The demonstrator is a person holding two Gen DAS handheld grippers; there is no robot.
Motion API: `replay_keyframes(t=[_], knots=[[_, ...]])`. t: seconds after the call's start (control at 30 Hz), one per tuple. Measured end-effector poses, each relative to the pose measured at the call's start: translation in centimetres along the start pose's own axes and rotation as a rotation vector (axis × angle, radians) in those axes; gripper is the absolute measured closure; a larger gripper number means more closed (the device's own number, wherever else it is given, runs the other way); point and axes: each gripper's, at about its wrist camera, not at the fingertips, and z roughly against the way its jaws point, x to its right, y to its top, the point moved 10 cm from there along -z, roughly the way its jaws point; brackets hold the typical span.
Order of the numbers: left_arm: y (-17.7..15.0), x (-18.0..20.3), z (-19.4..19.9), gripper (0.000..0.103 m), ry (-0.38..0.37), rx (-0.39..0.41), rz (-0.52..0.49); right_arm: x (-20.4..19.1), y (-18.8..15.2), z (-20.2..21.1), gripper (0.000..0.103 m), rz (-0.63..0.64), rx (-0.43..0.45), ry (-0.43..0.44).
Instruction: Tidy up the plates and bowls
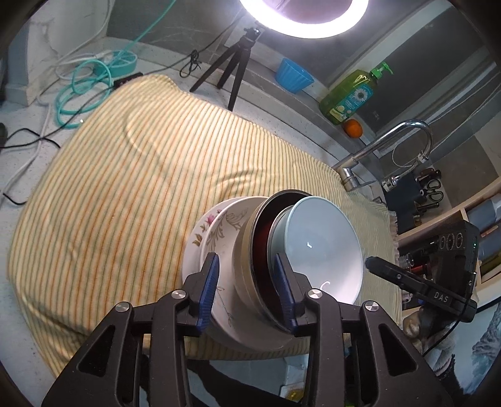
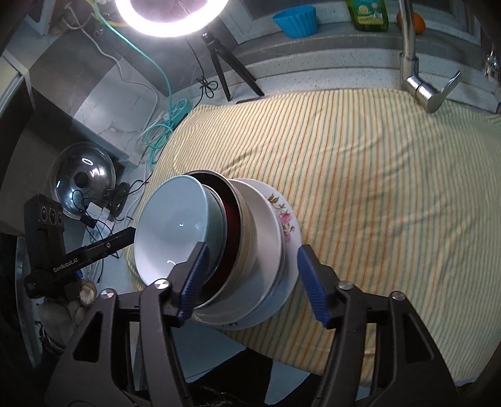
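Note:
A stack of dishes stands near the front edge of the striped cloth (image 1: 125,175). A floral plate (image 1: 203,231) lies lowest, then a cream bowl (image 1: 241,272), a dark red bowl with a metal rim (image 1: 261,231) and a pale bowl (image 1: 322,238) on top. My left gripper (image 1: 247,281) is open, its blue pads either side of the cream and dark bowls' near rims. My right gripper (image 2: 252,281) is open wider around the same stack: one pad sits by the pale bowl (image 2: 172,219), the other stands clear of the floral plate (image 2: 286,219).
Behind the cloth stand a small tripod (image 1: 231,72), a ring light (image 1: 307,18), a blue cup (image 1: 292,75), a green soap bottle (image 1: 347,94) and an orange (image 1: 353,128). A faucet (image 1: 385,147) rises at the right. Cables (image 1: 81,84) lie at the left; a pot lid (image 2: 83,178) sits beyond the cloth.

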Motion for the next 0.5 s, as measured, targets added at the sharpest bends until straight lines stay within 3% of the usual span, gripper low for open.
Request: replay_keyframes(t=[0.13, 0.2, 0.5], knots=[[0.0, 0.7, 1.0, 0.065, 0.041, 0.033, -0.048, 0.0, 0.2, 1.7, 0.029, 0.033, 0.04, -0.02], [-0.1, 1.2, 1.5, 0.054, 0.065, 0.053, -0.078, -0.1, 0.4, 2.7, 0.025, 0.046, 0.065, -0.024], [0.3, 4.1, 4.3, 0.032, 0.167, 0.144, -0.198, -1.4, 1.3, 6.5, 0.016, 0.103, 0.154, -0.029]])
